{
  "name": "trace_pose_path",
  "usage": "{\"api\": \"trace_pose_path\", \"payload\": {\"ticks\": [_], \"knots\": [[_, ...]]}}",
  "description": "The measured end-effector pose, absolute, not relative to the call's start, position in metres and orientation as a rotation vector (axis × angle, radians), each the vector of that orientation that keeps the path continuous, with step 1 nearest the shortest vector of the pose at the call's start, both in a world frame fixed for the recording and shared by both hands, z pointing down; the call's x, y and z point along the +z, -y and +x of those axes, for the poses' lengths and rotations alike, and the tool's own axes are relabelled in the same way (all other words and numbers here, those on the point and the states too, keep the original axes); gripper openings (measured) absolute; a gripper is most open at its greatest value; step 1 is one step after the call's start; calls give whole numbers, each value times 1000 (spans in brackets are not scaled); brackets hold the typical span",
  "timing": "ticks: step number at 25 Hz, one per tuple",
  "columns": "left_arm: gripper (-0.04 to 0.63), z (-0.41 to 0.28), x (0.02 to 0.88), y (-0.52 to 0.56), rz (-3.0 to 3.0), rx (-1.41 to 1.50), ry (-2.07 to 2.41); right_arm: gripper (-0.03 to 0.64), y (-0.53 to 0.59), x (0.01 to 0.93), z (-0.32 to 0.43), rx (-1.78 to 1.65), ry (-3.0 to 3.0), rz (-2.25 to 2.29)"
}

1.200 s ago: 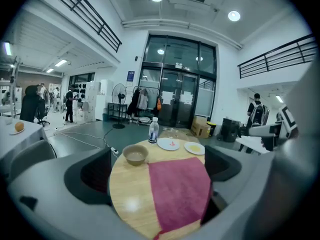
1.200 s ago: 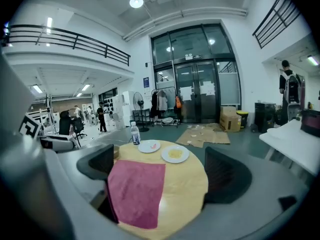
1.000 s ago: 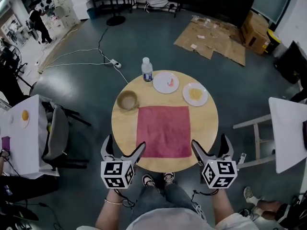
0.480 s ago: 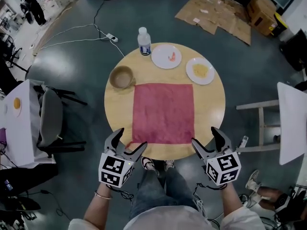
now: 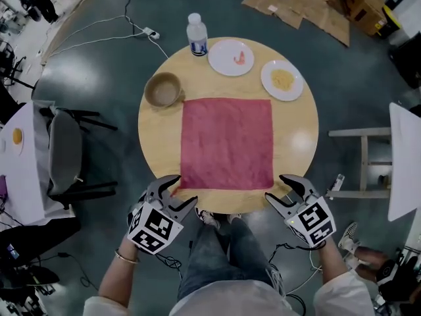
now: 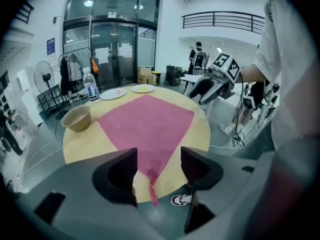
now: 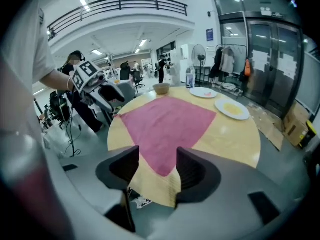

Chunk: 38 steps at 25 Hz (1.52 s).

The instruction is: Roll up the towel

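Observation:
A red towel (image 5: 227,143) lies spread flat and square on the round wooden table (image 5: 158,137). My left gripper (image 5: 183,189) hovers just off the table's near edge at the towel's near left corner. Its jaws have just been closing and still stand apart. In the left gripper view the towel (image 6: 145,129) ends in a corner that droops over the edge beyond the left gripper (image 6: 159,166), untouched. My right gripper (image 5: 276,187) sits at the near right corner, jaws likewise closing. In the right gripper view the towel (image 7: 167,126) lies beyond the right gripper (image 7: 157,166), whose pads hold nothing.
At the table's far side stand a tan bowl (image 5: 163,89), a water bottle (image 5: 196,35), a plate with a pink bit (image 5: 231,56) and a plate of yellow food (image 5: 281,79). A chair (image 5: 62,153) stands at left, a stool (image 5: 358,163) and white table (image 5: 404,163) at right.
Both grippers have dropped and tipped downward toward the table's near edge, and their jaws have narrowed. The towel lies unmoved.

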<state>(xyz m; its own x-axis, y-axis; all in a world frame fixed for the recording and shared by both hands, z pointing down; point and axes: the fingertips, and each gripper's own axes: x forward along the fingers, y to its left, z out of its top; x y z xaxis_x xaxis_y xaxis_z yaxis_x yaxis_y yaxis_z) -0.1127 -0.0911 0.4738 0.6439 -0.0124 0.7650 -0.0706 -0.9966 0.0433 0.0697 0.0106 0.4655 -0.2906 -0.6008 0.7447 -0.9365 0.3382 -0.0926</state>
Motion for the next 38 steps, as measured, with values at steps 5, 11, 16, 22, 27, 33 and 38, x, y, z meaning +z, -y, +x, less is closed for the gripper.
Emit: {"api": "trace_pose_path", "payload": {"ticks": [5, 11, 16, 22, 27, 33, 38], "knots": [[262, -116, 491, 84, 2799, 1456, -97, 214, -17, 483, 59, 670, 2008, 1172], [240, -120, 504, 83, 2813, 1540, -215, 187, -21, 498, 55, 628, 1997, 1046], [233, -121, 515, 83, 2798, 1584, -289, 169, -22, 506, 56, 604, 1976, 963], [200, -119, 523, 81, 2795, 1603, -324, 146, -24, 516, 59, 574, 1953, 891], [161, -120, 529, 81, 2794, 1621, -320, 124, -27, 522, 60, 561, 1931, 872], [151, -120, 531, 80, 2767, 1604, -320, 101, -25, 524, 63, 539, 1918, 878], [38, -118, 532, 89, 2770, 1595, -259, 88, -24, 525, 63, 545, 1920, 897]]}}
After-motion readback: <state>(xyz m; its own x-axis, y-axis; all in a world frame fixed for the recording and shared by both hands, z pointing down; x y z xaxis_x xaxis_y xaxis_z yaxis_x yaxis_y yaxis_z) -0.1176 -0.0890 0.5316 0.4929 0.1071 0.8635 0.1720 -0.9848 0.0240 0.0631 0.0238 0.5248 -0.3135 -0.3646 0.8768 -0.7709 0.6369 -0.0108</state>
